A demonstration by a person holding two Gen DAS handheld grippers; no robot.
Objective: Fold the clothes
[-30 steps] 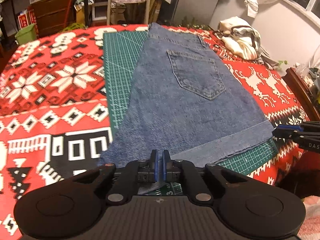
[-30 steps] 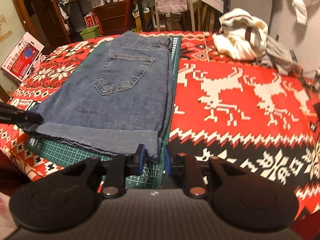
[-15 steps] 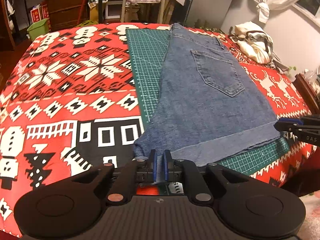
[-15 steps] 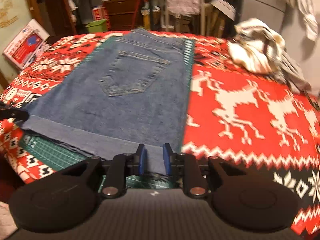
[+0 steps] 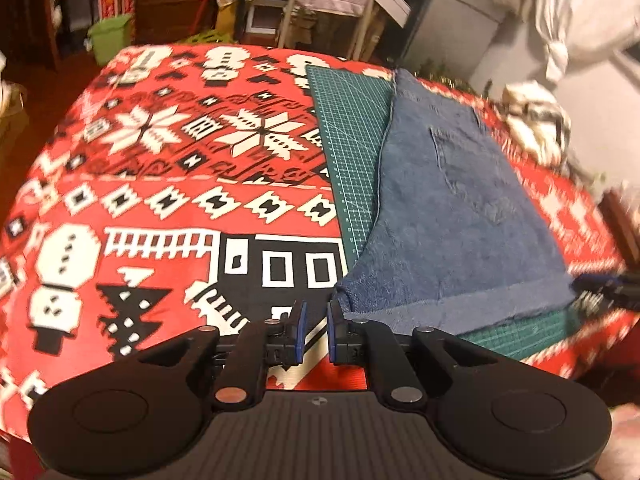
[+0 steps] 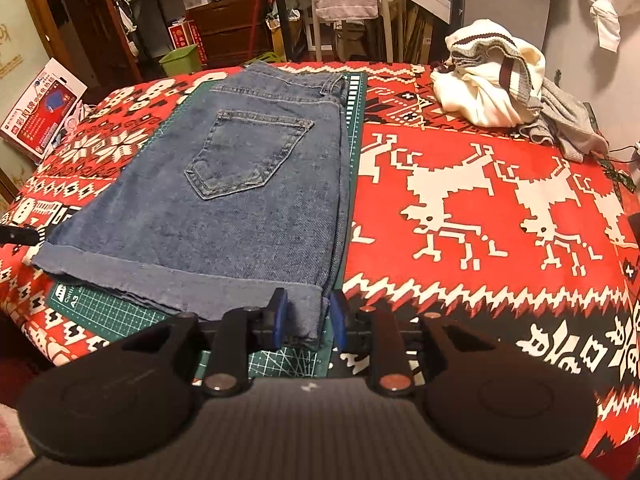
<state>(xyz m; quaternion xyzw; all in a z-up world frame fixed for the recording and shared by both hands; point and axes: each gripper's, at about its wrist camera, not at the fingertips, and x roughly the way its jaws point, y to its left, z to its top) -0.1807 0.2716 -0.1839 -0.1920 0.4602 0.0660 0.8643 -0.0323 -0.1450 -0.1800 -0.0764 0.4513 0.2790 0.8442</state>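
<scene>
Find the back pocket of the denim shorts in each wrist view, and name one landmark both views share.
Left wrist view: the back pocket sits upper right, blurred, on the denim shorts.
Right wrist view: the pocket sits left of centre, sharp, stitching clear.
Shared landmark: the green cutting mat under the shorts.

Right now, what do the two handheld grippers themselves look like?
Both match. The left gripper and the right gripper each have a matte black body with a ribbed centre panel, two round black discs at the sides, silver and copper-toned pivot screws, and black fingers faced with blue pads. No cables or sleeves show.
</scene>
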